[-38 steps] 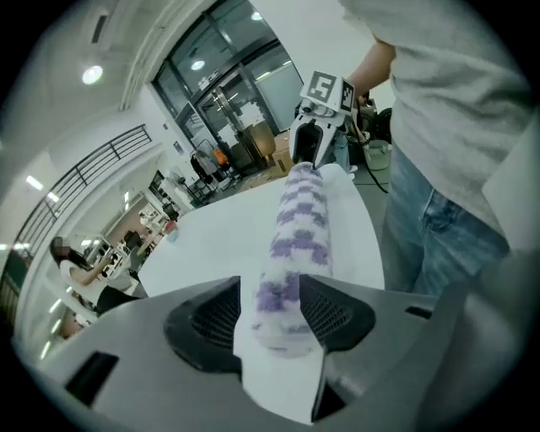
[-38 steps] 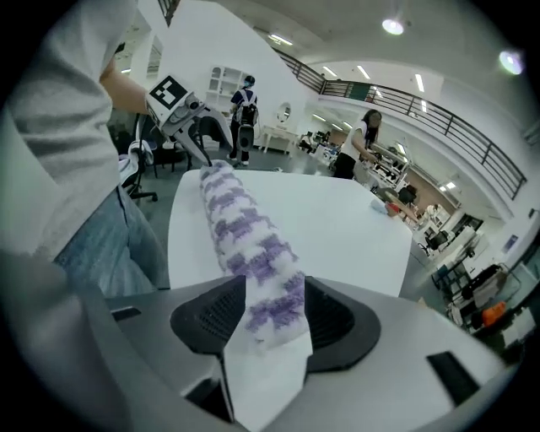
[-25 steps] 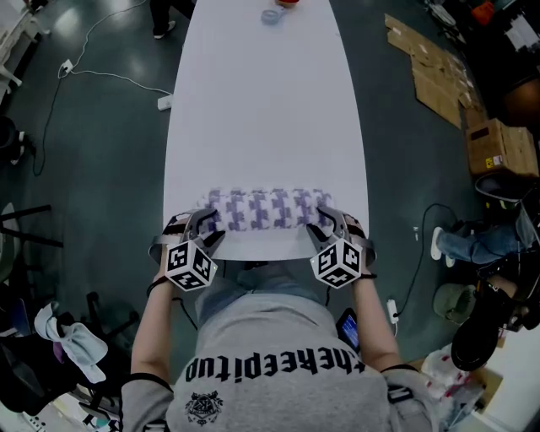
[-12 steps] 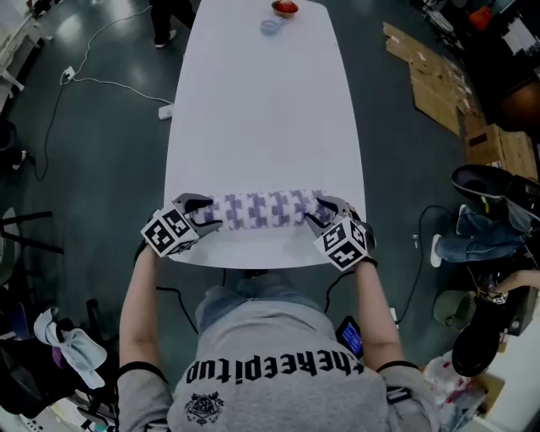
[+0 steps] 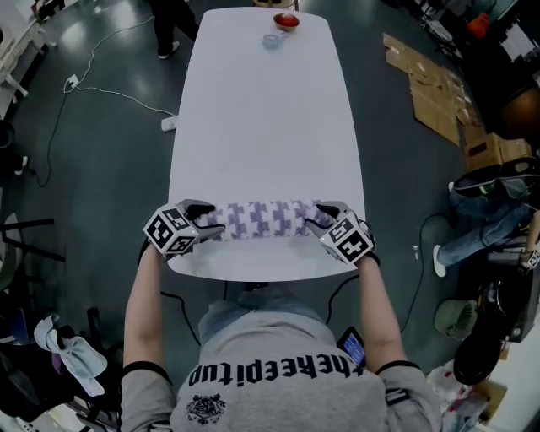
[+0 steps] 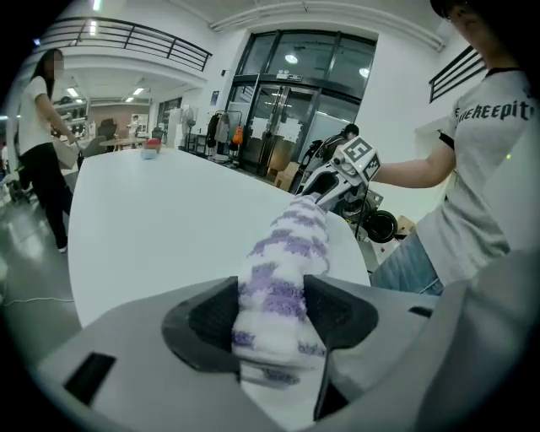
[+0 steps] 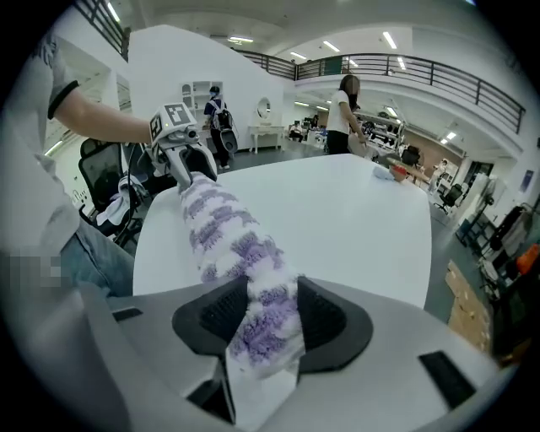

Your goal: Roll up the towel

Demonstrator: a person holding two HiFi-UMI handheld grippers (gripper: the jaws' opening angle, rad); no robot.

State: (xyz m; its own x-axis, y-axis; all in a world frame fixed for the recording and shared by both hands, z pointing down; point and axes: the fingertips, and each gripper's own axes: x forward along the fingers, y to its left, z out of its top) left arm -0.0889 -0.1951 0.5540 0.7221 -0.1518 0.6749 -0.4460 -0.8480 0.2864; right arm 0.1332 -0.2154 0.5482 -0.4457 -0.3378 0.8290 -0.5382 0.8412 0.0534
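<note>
The white and purple towel point(image 5: 263, 218) lies rolled into a long roll across the near end of the white table point(image 5: 266, 118). My left gripper point(image 5: 207, 221) is shut on the roll's left end, and the towel point(image 6: 283, 278) fills the space between its dark pads. At the other end my right gripper point(image 5: 319, 218) is shut on the towel point(image 7: 253, 299), which runs off toward the left gripper point(image 7: 181, 143). The right gripper point(image 6: 342, 173) shows at the roll's far end in the left gripper view.
A red bowl point(image 5: 286, 21) and a small blue-grey object point(image 5: 271, 40) sit at the table's far end. Cardboard boxes point(image 5: 494, 152) and flattened cardboard point(image 5: 430, 80) lie on the floor to the right. People stand beyond the table point(image 7: 342, 114). A cable point(image 5: 110, 76) runs over the floor at left.
Both grippers have shifted away from the table's near edge with the towel, and their wrists have rolled. The roll now looks tighter and lies farther onto the table.
</note>
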